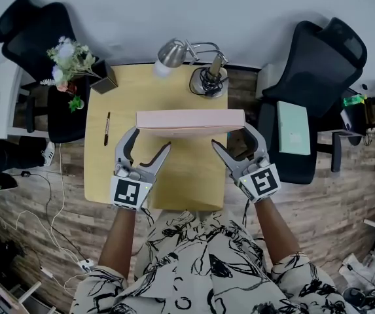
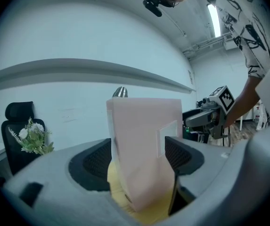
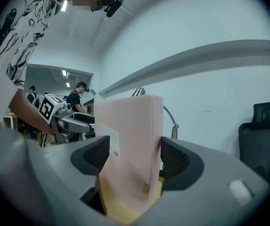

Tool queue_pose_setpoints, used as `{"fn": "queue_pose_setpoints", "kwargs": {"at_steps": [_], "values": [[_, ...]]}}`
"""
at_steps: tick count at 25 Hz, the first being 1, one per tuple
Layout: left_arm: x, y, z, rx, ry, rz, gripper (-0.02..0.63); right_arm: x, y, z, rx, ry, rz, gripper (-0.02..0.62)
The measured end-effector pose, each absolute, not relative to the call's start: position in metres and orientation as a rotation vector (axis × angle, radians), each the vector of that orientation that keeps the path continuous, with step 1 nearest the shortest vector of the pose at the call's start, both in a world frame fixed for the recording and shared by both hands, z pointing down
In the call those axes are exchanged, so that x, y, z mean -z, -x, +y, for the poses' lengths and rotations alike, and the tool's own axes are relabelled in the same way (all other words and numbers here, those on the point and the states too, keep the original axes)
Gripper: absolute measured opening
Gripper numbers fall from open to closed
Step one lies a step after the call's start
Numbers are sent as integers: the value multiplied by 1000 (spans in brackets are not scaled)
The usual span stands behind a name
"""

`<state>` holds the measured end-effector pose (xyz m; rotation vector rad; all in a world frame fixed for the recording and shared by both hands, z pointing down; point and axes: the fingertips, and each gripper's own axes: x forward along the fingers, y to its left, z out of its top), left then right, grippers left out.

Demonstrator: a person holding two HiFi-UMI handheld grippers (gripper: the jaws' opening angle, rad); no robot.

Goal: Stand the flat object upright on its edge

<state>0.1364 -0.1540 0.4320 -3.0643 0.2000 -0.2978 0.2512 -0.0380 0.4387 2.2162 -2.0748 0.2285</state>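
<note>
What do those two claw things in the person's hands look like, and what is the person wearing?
The left gripper and right gripper are grey claws with two curved, tapering prongs lined with black textured pads. Each carries a white cube printed with black square markers. The person wears a cream top with black scribbled patterns.

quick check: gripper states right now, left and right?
Left gripper: closed on one end of the pink box.
Right gripper: closed on the other end of the same box.
</note>
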Motion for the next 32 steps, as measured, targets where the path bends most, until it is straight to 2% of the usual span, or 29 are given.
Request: {"fn": "queue_pose_setpoints", "kwargs": {"at_steps": [32], "values": [[-435, -112, -163, 342, 3077, 274, 356, -437, -254, -25, -238, -2232, -2057, 342]]}}
